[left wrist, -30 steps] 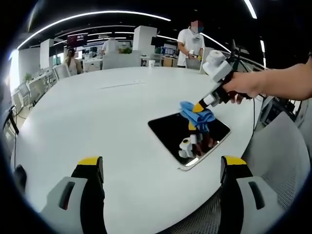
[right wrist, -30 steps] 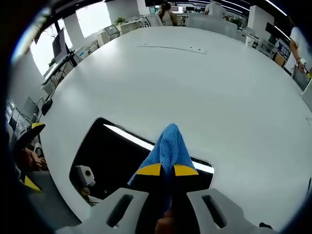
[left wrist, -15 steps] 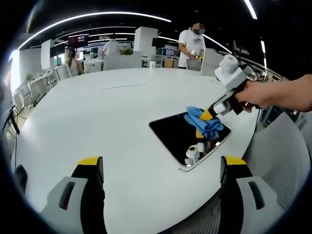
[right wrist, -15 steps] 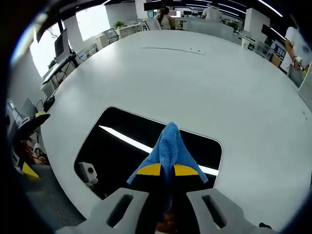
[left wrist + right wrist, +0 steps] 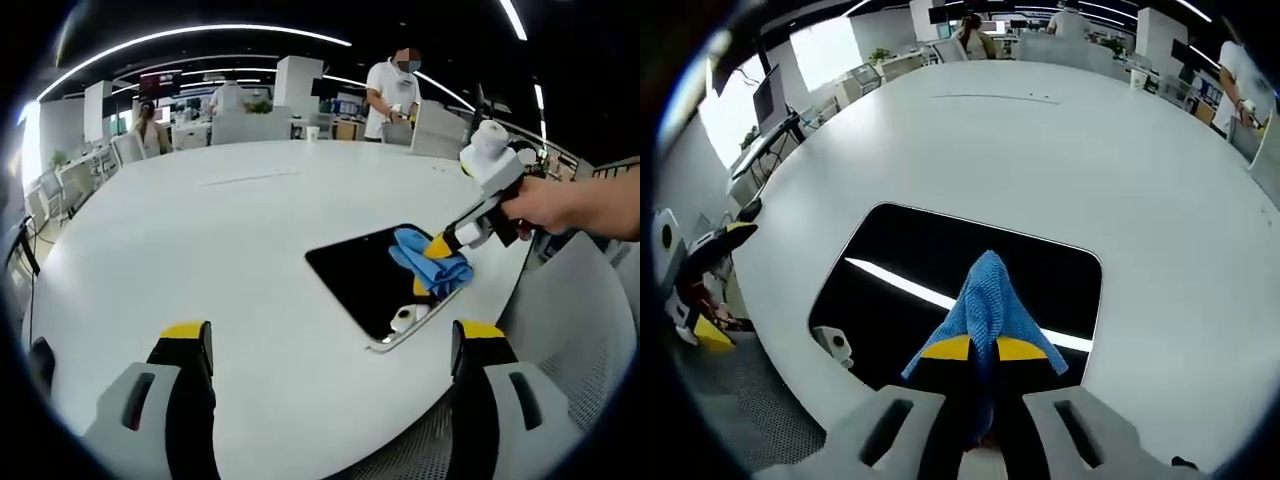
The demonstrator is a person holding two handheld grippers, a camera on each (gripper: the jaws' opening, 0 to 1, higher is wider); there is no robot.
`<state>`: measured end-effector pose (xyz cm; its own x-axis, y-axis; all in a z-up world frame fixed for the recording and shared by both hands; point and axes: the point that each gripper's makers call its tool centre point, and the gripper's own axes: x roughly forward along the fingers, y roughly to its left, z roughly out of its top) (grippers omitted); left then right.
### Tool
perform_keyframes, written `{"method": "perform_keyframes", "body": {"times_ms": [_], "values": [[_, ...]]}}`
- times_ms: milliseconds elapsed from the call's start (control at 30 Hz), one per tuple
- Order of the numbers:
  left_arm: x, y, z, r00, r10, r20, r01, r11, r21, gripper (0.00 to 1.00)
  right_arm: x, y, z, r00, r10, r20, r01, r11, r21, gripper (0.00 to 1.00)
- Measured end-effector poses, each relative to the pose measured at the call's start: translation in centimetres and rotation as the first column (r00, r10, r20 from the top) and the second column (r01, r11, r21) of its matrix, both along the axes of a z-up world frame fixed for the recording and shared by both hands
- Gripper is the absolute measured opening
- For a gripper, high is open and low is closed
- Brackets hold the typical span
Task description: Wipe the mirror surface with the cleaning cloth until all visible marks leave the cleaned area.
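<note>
A dark rectangular mirror (image 5: 372,280) (image 5: 900,270) lies flat on the white round table (image 5: 200,230). A blue cleaning cloth (image 5: 432,262) (image 5: 988,305) rests on the mirror's right part, pinched in my right gripper (image 5: 983,348), which is shut on it. In the left gripper view that right gripper (image 5: 442,245) comes in from the right, held by a hand (image 5: 560,205). My left gripper (image 5: 330,335) stands open above the near table edge, well short of the mirror, with nothing between its jaws. The left gripper (image 5: 715,245) also appears at the left of the right gripper view.
The table's near edge runs just past the mirror, with grey mesh chair (image 5: 570,320) beyond it. A person in white (image 5: 392,92) stands at the far side; others sit at desks (image 5: 150,125) behind. Wide bare tabletop (image 5: 1040,150) stretches beyond the mirror.
My right gripper has drawn the cloth across the mirror toward its right end, near the table edge. The left gripper has stayed still and open.
</note>
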<state>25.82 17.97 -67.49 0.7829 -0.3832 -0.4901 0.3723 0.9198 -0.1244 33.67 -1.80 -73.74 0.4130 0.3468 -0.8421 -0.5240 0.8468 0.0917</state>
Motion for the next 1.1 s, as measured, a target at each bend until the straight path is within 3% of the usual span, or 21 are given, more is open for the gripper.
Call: {"method": "perform_keyframes", "body": {"times_ms": [1100], "values": [[-0.1,-0.2,0.2,1.0,-0.01,0.0,0.01,1.0,-0.005,0.98,-5.1,-0.9,0.1,1.0,0.005,-0.011,-0.004,0.998,0.063,0.02]]}}
